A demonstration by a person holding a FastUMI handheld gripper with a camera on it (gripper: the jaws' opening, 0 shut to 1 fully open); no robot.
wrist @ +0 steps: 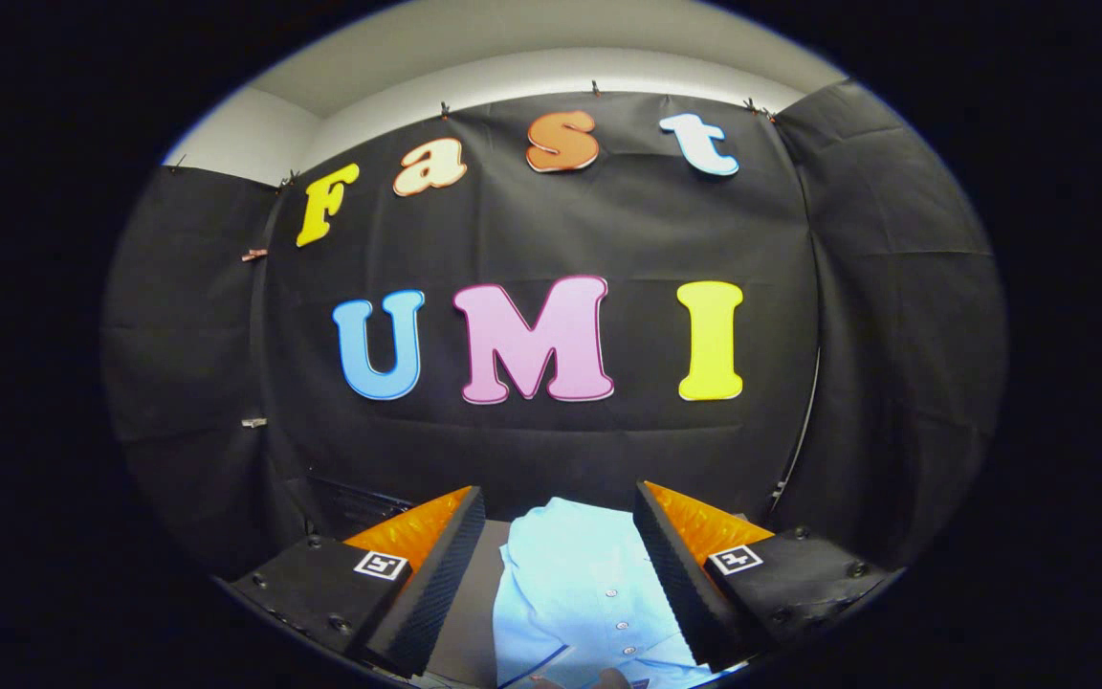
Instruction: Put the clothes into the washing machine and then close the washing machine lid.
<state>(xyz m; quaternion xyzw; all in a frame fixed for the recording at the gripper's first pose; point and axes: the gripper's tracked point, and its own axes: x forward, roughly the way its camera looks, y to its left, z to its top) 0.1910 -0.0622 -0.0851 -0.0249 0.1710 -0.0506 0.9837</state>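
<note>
Hand-held gripper (pixel 559 536): spread wide, holding nothing; its two ridged black fingers (pixel 436 584) stand well apart, orange backing on their outer sides

Between the fingers: a light blue button-up shirt (pixel 570 593) lies flat, its row of small buttons running toward the right finger; the cloth reaches just beyond the fingertips

Under the shirt: a grey table (pixel 470 612) shows as a bare strip between the left finger and the shirt's edge

Contact: neither finger appears to press the cloth; whether the right one brushes it I cannot tell

Beyond: the booth's black cloth wall

Washing machine: its place cannot be judged from here

Step in hand: likely the first pick of the shirt, task barely begun

Doing it well: lower until both pads bracket a good fold of cloth, bunch several layers and close firmly; a thin single layer could slip, and a trailing sleeve may snag on the way to the drum
</note>
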